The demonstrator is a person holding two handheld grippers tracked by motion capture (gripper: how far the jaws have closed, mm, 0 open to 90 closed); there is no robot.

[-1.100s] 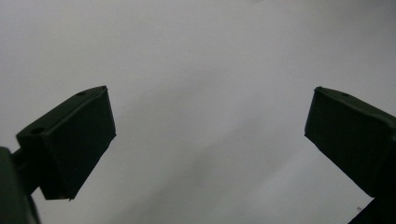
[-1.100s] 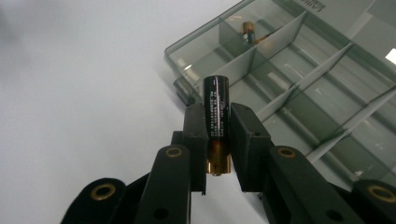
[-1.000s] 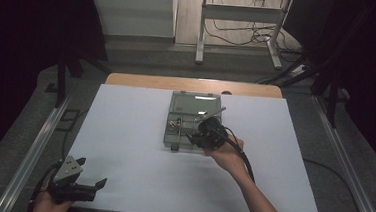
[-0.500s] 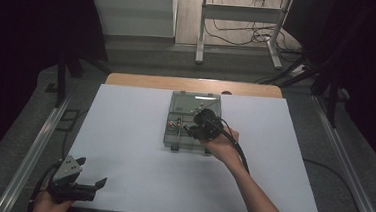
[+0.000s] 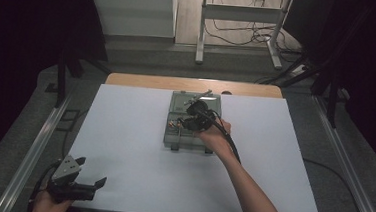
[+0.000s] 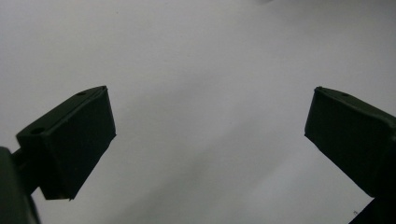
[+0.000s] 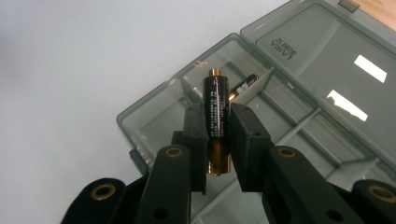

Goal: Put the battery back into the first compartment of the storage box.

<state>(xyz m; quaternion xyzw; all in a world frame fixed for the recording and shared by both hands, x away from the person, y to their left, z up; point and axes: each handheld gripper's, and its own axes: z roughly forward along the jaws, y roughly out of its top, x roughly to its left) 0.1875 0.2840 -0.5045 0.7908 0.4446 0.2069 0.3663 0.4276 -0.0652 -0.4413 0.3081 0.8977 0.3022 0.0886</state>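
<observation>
the left tongs rest wide open and empty at the worktop's near-left edge. mid-worktop, the right tongs clamp a battery above the open grey case, where another battery already lies; placing it seems left.

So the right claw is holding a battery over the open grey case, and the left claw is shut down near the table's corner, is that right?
One thing is off: the left claw is open, not shut; the left gripper view shows its jaws wide apart over bare table. The rest holds: the right claw grips a battery over the open grey case.
</observation>
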